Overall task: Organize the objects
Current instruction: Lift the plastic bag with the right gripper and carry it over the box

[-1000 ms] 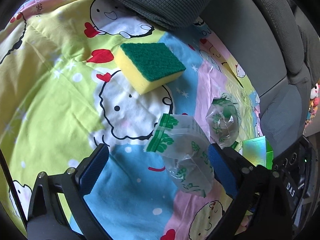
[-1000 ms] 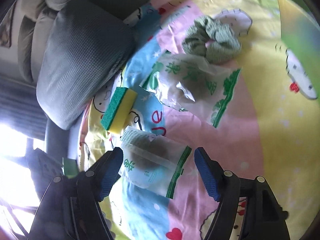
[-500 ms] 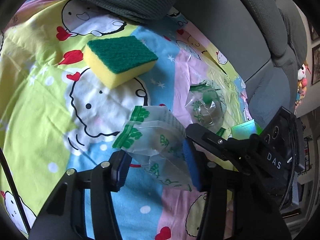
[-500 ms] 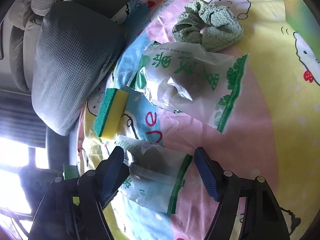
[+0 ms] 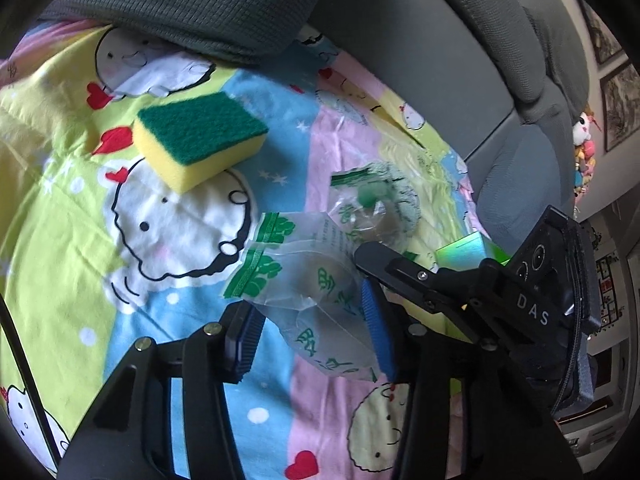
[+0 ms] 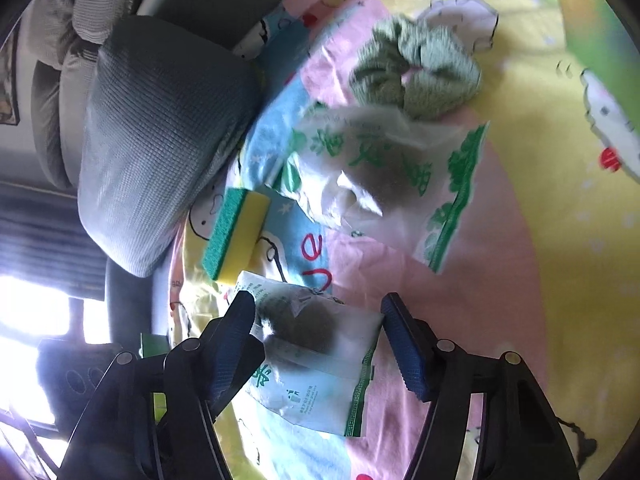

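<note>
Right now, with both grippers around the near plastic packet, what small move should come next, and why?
Probably close the left gripper a little more. The near packet sits between its blue pads with a gap at the left one. The right gripper also straddles it, open, so one firm grip should come before lifting.

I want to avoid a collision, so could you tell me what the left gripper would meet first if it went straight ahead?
Probably the clear green-printed packet already lying between the left gripper and its open jaws; depth is uncertain.

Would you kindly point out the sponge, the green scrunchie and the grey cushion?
sponge (image 5: 202, 130), left wrist view, green scouring top.
green scrunchie (image 6: 416, 68), right wrist view, gathered fabric ring.
grey cushion (image 6: 160, 140), right wrist view, ribbed face.
</note>
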The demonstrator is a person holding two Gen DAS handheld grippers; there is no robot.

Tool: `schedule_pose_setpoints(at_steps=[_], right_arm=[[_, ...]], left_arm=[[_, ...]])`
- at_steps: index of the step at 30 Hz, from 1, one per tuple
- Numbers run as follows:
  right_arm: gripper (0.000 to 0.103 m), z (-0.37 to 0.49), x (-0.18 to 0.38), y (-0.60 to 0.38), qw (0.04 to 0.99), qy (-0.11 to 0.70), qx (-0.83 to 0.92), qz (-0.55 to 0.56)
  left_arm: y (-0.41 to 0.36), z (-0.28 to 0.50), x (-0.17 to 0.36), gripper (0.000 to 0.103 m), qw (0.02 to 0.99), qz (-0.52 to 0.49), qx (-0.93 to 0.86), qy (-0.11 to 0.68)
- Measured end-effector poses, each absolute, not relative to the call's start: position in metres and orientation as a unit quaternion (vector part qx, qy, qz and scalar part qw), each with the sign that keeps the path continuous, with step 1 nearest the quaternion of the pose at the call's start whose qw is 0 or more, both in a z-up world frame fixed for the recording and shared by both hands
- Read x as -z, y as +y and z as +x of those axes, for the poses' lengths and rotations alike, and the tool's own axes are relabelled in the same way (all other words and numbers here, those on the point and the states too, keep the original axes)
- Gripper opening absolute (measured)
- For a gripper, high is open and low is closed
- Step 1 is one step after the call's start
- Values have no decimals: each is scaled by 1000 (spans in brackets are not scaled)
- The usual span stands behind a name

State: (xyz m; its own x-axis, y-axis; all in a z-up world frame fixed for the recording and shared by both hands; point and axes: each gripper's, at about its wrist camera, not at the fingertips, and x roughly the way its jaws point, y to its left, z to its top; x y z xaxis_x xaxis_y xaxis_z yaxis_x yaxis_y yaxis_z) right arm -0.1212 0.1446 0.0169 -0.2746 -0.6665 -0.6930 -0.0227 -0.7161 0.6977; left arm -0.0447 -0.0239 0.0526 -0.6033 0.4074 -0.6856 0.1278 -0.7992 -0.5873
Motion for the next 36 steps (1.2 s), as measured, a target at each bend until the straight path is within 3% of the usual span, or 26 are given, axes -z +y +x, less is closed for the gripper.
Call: schedule_pose_setpoints(at_steps=[21,36], right_arm=[[68,-79,-107,206,207,-293,828,431],[68,-61,-128,248,171,-306,853,387]], left_arm=[[29,-29,-113,45,189,-341,-874,-289],[73,-40,-132,45,241,-338,-876,-247]])
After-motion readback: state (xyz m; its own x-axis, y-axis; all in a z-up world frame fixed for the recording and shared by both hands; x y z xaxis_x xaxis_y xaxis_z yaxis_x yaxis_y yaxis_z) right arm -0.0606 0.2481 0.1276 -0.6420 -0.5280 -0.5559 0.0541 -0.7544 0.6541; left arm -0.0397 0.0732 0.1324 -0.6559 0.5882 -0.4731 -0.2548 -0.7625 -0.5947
